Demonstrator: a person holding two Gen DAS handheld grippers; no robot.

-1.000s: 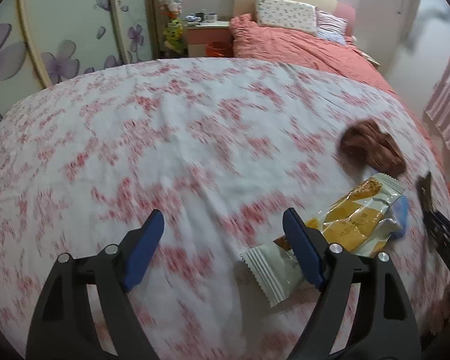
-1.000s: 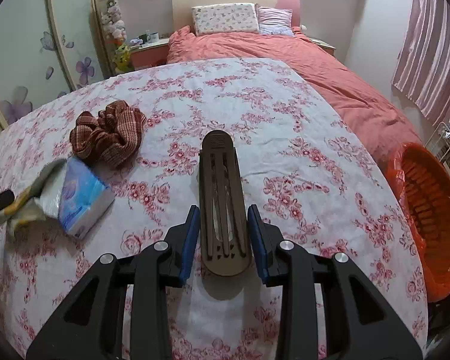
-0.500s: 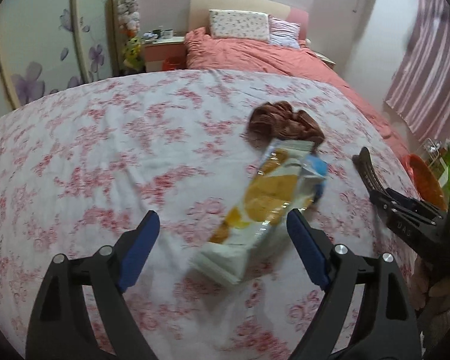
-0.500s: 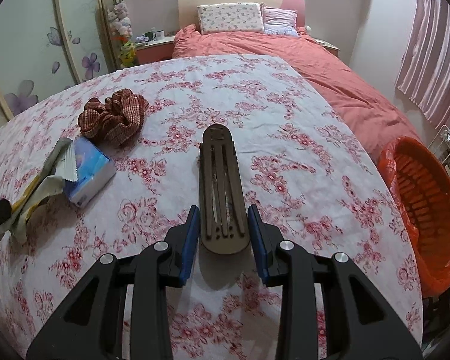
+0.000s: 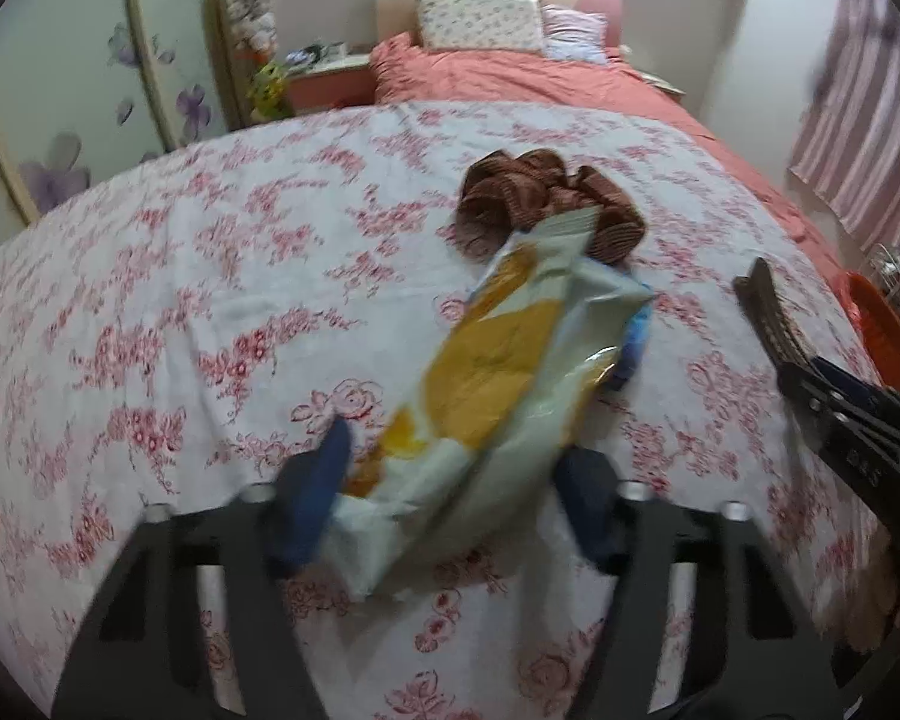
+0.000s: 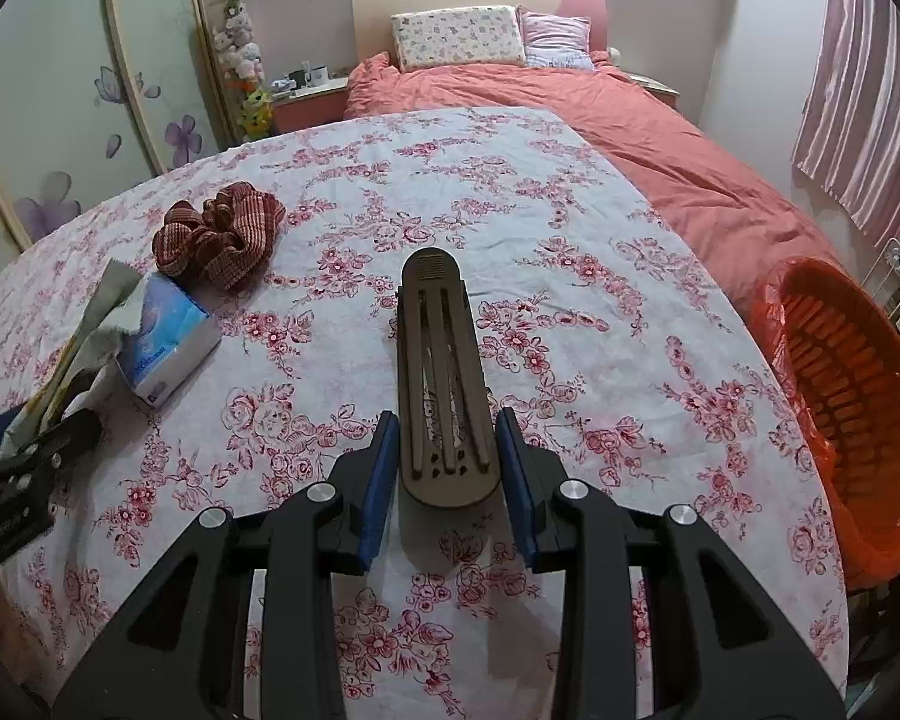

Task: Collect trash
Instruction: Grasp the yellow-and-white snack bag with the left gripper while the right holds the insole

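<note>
A yellow and white snack wrapper [image 5: 498, 372] lies on the floral sheet [image 5: 210, 276], its far end resting on a blue tissue pack [image 5: 633, 336]. My left gripper [image 5: 456, 453] straddles the wrapper's near end and its jaws are closing. The blue pads stand at the wrapper's edges without a clear squeeze; the picture is blurred. My right gripper [image 6: 448, 420] is shut on a brown slatted wooden piece [image 6: 441, 360] and holds it above the sheet. That piece [image 5: 768, 312] also shows at the right of the left wrist view. The wrapper [image 6: 99, 312] lies far left in the right wrist view.
A brown checked cloth scrunchie [image 6: 219, 234] lies beyond the tissue pack [image 6: 168, 342]. An orange basket [image 6: 846, 396] lined with an orange bag stands off the bed's right edge. A coral duvet [image 6: 630, 138], pillows and a nightstand lie at the back.
My left gripper swung right over the wrapper, came closer, and its jaws narrowed around the near end. The right gripper kept its hold on the wooden piece and hardly moved.
</note>
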